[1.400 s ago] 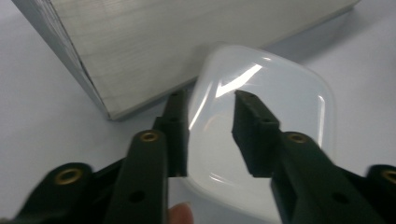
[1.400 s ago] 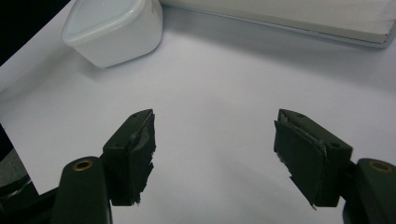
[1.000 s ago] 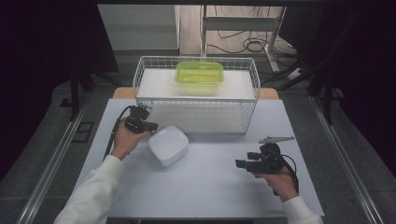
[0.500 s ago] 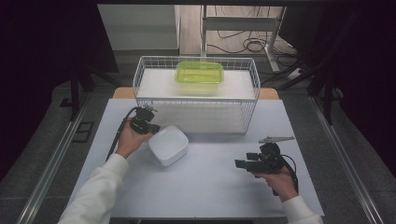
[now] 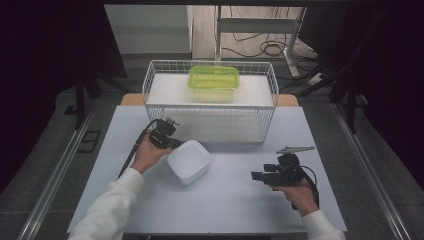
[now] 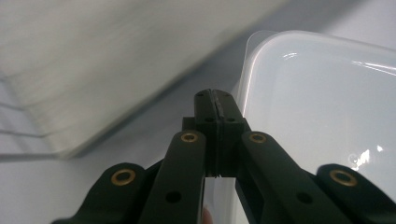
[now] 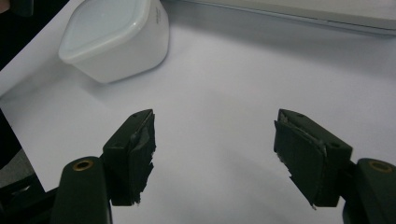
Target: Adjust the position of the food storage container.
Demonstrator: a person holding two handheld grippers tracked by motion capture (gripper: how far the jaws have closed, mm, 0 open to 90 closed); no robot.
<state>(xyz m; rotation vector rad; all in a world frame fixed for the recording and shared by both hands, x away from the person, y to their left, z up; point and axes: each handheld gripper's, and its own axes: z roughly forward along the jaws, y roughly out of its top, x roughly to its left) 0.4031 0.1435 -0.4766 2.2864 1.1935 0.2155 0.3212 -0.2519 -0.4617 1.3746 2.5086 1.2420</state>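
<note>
Your left gripper (image 6: 215, 100) sits pressed together beside the white lidded container (image 5: 188, 161). Your right gripper (image 7: 215, 158) hangs spread over the table (image 5: 225, 200).

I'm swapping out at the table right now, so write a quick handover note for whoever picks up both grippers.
Left gripper: jaws shut, tips at the rim of the white lidded container; whether it pinches the lid edge I cannot tell.
Right gripper: open, holding nothing, over bare table, apart from the container.
Green container sits in the wire basket.
Done: green one binned. Left, probably: the white one, on the table in front of the basket.
</note>
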